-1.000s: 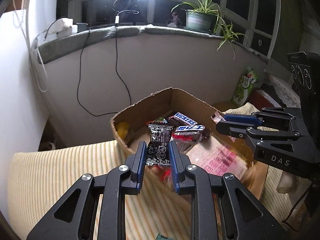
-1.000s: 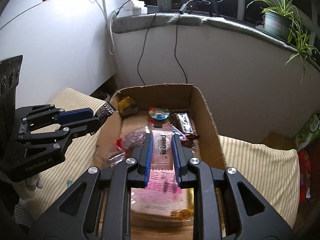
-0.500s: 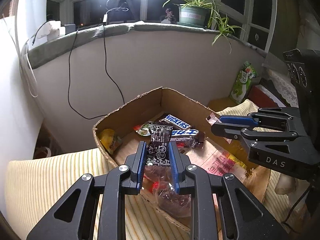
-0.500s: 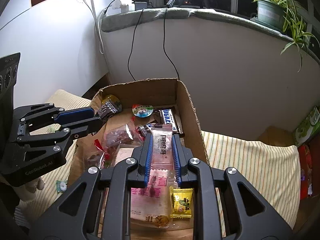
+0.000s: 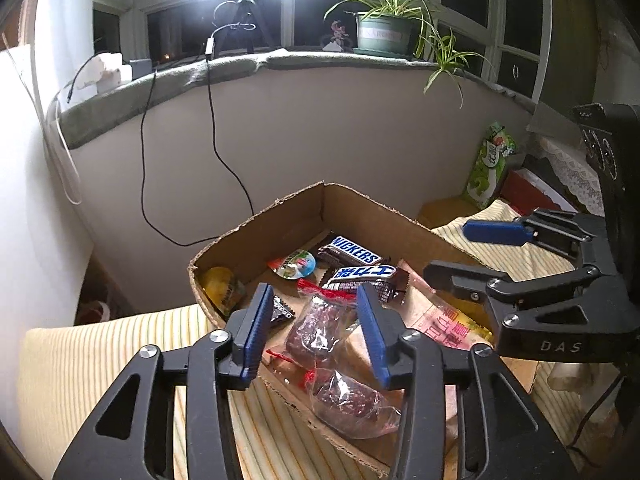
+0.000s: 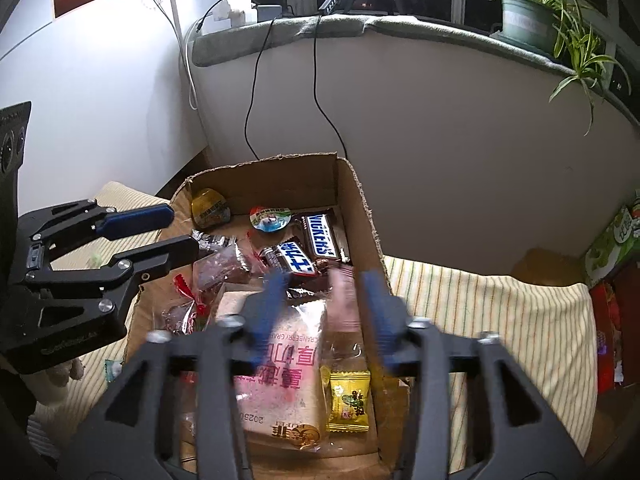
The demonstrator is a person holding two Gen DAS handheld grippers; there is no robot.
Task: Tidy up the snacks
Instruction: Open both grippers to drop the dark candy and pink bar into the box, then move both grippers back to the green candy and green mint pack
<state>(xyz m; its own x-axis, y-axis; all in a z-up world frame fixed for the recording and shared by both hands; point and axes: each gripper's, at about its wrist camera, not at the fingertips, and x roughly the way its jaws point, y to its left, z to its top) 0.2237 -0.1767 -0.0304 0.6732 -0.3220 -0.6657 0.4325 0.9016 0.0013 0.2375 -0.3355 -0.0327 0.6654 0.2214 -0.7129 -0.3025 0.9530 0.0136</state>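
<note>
Nearest in the left wrist view: left gripper [image 5: 316, 332], black angular struts with ribbed blue pads, jaws just opened and released, nothing pinched between them. Below the gap, clear crinkled packets of dark dried fruit [image 5: 320, 326] with red twist ends, lying inside the cardboard box [image 5: 360, 208]. Small black foil sachet [image 5: 281, 311] just past the left pad, resting on the box floor.

In the right wrist view: right gripper [image 6: 323, 314], blurred, jaws likewise just parted, gripping nothing. Pale pink wrapper [image 6: 342, 300] smeared between the pads, possibly mid-fall; too blurred to say. Underneath, large glossy pink-and-white flat packet [image 6: 280, 384] and a small yellow pillow-shaped candy [image 6: 349, 402] beside it, both in the box.

Farther in: two glossy brown Snickers bars [image 6: 320, 234], a round foil-lidded jelly cup [image 6: 270, 218], a yellow domed cup [image 6: 209, 208] in the far corner. Box of rough corrugated board with ragged torn edges, set on striped ribbed cloth [image 6: 480, 304].

Beyond: smooth curved wall, dangling black cables [image 5: 216, 128], potted spider plant [image 5: 384, 28] on the sill.
</note>
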